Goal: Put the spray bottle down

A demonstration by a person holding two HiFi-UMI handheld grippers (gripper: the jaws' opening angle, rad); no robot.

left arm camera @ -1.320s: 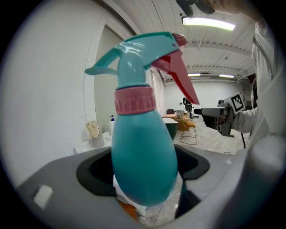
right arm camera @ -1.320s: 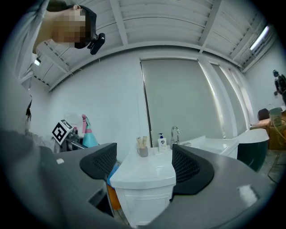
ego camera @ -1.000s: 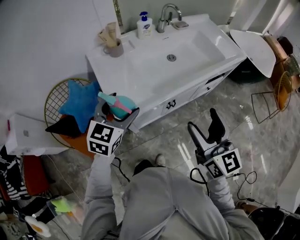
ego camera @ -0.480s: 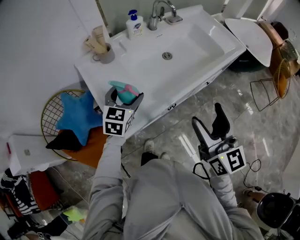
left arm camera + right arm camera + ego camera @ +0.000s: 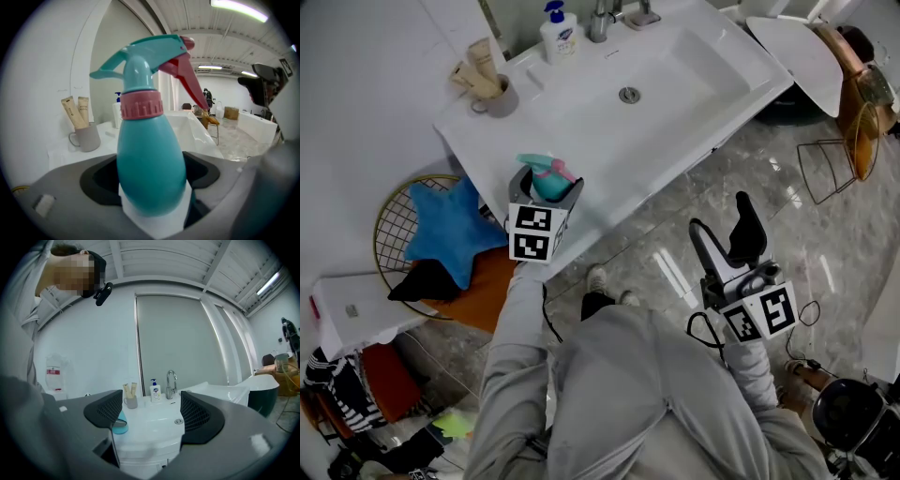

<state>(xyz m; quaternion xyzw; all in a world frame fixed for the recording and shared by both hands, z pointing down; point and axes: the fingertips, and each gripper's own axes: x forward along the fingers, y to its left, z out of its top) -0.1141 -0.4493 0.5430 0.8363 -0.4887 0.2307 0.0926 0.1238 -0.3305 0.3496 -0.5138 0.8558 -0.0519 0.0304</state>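
A teal spray bottle (image 5: 149, 154) with a pink collar and red trigger stands upright between the jaws of my left gripper (image 5: 150, 187), which is shut on its body. In the head view the spray bottle (image 5: 546, 176) and left gripper (image 5: 546, 189) hang over the front left part of the white vanity top (image 5: 581, 131). My right gripper (image 5: 729, 239) is held over the floor to the right, open and empty. From the right gripper view, the gripper (image 5: 149, 416) points at the vanity and the spray bottle (image 5: 120, 423) peeks beside its left jaw.
A grey cup (image 5: 499, 96) with tubes, a soap dispenser (image 5: 558, 28) and a tap (image 5: 602, 21) stand along the back of the sink basin (image 5: 675, 70). A wire basket (image 5: 412, 234) with a blue star cushion sits left of the vanity. A white tub (image 5: 792, 42) is at the right.
My left gripper has carried the spray bottle up and forward from beside the basket to over the vanity's front edge. The right gripper has barely shifted.
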